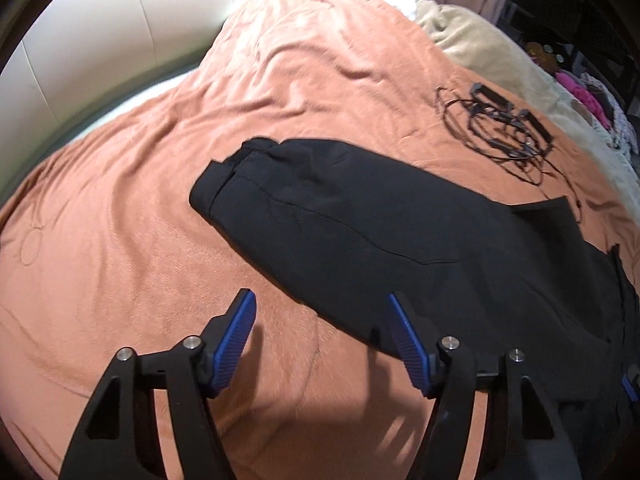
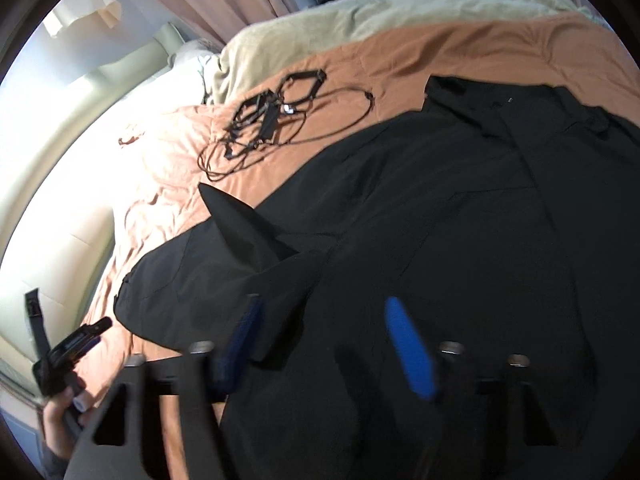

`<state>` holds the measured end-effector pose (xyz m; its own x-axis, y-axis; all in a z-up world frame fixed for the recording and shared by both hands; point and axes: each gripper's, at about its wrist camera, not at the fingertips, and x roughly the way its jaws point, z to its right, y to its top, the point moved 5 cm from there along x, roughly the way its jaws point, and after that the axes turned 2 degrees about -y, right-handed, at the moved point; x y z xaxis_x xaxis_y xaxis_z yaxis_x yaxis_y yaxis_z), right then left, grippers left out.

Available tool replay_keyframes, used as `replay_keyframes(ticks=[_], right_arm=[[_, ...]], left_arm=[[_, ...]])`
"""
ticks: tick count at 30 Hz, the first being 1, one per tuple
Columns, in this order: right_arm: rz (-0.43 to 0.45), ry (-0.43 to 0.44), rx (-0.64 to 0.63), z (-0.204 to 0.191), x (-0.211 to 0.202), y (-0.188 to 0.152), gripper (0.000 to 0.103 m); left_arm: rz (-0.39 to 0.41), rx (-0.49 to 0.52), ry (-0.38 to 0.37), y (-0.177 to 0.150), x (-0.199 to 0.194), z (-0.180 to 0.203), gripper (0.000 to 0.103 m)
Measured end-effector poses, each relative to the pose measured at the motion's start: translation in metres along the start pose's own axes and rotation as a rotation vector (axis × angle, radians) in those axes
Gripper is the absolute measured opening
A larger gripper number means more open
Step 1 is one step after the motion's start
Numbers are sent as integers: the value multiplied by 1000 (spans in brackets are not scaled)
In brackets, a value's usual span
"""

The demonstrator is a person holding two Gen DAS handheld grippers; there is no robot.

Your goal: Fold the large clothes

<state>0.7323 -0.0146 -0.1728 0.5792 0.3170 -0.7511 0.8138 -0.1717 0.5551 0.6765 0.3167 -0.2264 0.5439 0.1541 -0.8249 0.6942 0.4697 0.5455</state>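
Orange bedspread (image 1: 280,80) under unlabelled black garment (image 1: 360,220), cables (image 1: 500,128) nearby

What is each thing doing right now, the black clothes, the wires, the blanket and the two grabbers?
Black garment: spread out on the bed, unfolded, one sleeve stretched out.
Tangled cables: lying loose beside the garment.
Orange blanket: spread out, wrinkled.
Left gripper: open, empty, at the sleeve's edge.
Right gripper: open, empty, over the garment.
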Motion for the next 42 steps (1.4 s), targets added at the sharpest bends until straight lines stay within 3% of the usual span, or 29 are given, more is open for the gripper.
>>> replay_keyframes(ticks=[3,5,9,10,17,26,32,36,42], right_arm=[[-17,3,18,5,11,2,41],[-35,21,50,12,19,2,34],[-53,65,108,20,29,0,23],[-55,77,118,20,30,0,19],[-76,179,171,12,53,-2,8],[-163,138,185,10,81,-13,5],[-127,181,244,23,41,4,13],[-72,190,275,40,-2,9,32],[-12,145,301,78,-59,11,33]], left_arm=[[-27,-30,22,1,24,-8,64],[-35,-59,2,2,37,-12,55],[5,-90,-8,12,41,-18,11],[14,-85,-12,14,36,-17,8],[178,0,-84,44,-34,-2,5],[341,98,-206,75,-138,49,4],[412,154,-285,87,-198,105,4],[445,201,-350,85,-237,152,4],[479,301,-468,69,-288,231,4]])
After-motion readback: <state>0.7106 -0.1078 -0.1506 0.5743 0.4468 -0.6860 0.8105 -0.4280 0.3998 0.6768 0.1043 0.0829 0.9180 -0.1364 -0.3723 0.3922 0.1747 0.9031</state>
